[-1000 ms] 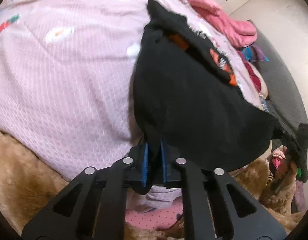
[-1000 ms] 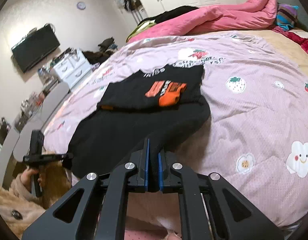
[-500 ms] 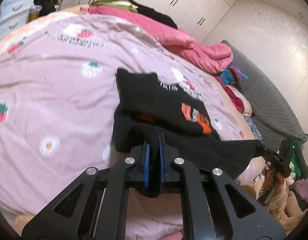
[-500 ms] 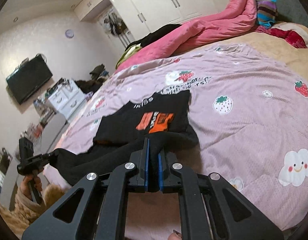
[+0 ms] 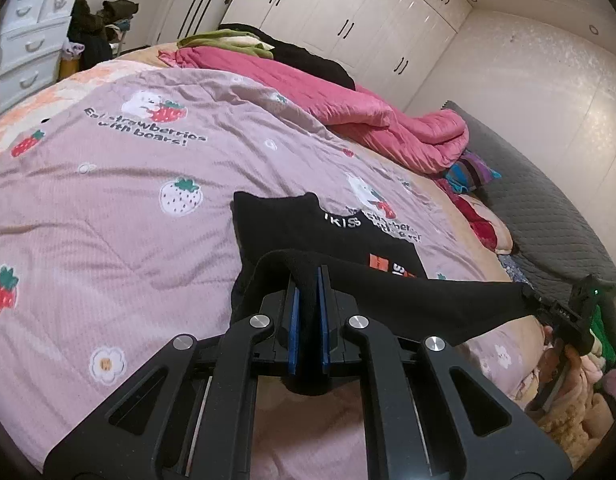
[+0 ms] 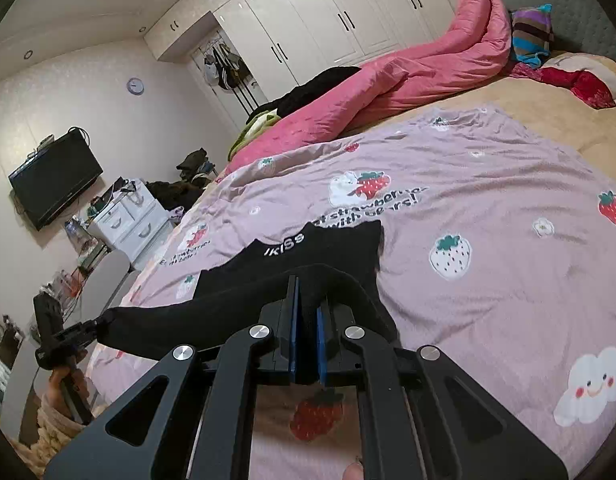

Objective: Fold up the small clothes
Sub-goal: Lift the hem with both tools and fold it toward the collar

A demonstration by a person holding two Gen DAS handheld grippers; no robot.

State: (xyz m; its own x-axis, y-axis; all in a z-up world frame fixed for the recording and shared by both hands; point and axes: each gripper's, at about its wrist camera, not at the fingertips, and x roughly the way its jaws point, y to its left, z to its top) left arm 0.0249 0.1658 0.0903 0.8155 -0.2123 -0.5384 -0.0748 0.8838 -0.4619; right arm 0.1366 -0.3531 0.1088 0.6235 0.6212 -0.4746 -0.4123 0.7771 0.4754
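I have the left tongs point(image 5: 306, 312) and the right tongs point(image 6: 306, 332) each pinching a near corner of the black shirt point(image 5: 327, 232), so its lifted hem hangs taut between them. The far half lies flat on the bed point(image 5: 108, 208). Held level like this, I judge the hem can go over evenly.

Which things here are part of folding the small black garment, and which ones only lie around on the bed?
In the job:
black garment, near edge lifted
left gripper, shut on that edge
right gripper, shut on that edge
strawberry sheet underneath

Lying about:
pink quilt
striped cloth
red cloth
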